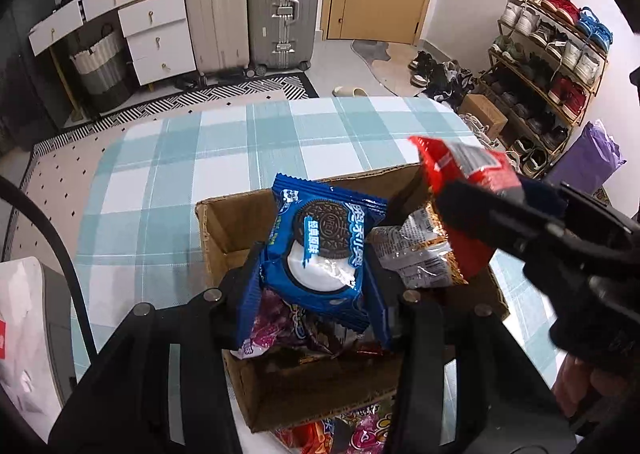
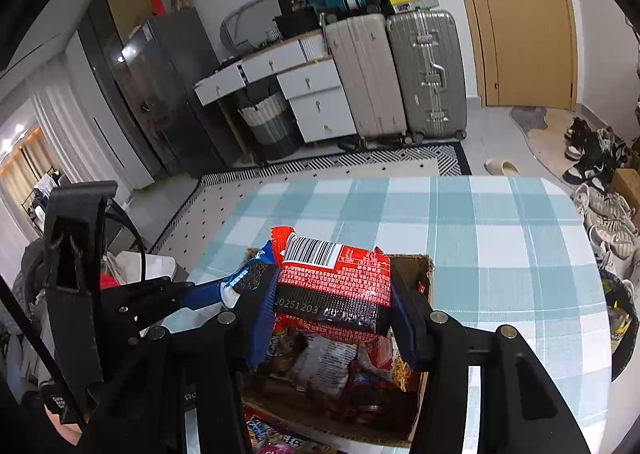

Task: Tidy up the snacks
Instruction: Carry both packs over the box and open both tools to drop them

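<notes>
The left gripper [image 1: 316, 274] clamps a glossy blue cookie packet [image 1: 320, 250], its crinkled foil pinched between the pads, directly above an open cardboard box [image 1: 224, 222]. The right gripper [image 2: 334, 306] grips a shiny red packet [image 2: 334, 280], barcode up, over the same box. Inside the box lie crumpled wrappers [image 2: 324, 366]. The box sits on a blue-and-white checked tablecloth [image 2: 480, 254].

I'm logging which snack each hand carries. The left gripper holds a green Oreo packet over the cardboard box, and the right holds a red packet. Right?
Not quite: the Oreo packet in the left gripper is blue, as the left wrist view shows. It is over the cardboard box, and the right gripper holds the red packet.
</notes>
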A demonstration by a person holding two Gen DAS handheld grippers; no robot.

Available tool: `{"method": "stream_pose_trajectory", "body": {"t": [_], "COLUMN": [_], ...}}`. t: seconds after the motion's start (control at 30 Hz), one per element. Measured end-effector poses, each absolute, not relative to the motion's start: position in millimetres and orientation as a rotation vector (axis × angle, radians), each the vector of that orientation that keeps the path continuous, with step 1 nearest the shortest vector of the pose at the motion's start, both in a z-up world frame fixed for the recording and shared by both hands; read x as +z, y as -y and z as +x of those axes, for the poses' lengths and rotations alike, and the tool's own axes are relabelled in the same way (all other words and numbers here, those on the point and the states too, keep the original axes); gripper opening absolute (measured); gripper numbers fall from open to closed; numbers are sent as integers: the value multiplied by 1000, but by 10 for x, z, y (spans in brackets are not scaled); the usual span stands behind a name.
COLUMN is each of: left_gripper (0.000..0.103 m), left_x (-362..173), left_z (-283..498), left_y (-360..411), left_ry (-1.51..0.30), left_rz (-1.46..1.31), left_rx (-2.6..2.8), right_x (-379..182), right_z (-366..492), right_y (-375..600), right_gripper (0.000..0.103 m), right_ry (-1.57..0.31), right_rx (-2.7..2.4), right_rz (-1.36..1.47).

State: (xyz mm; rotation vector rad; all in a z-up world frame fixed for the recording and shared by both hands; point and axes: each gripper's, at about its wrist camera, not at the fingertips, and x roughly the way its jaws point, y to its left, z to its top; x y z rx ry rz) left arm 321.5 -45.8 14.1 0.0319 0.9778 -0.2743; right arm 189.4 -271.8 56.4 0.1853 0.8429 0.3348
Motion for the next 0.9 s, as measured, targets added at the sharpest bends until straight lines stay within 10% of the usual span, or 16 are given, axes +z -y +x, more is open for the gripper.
{"method": "stream_pose_trajectory", "body": {"t": [0.9], "left_gripper": [67], "left_x": [229], "left_z": [2942], "left_y": [48], "left_ry": [-964], "left_rz": [-37], "left_rx": [-232], "right_x": [589], "right_z": [1734], "right_y": [2813], "right_gripper": [59], "right_ry": [-876], "right_rx": [261], "right_rz": [187]}}
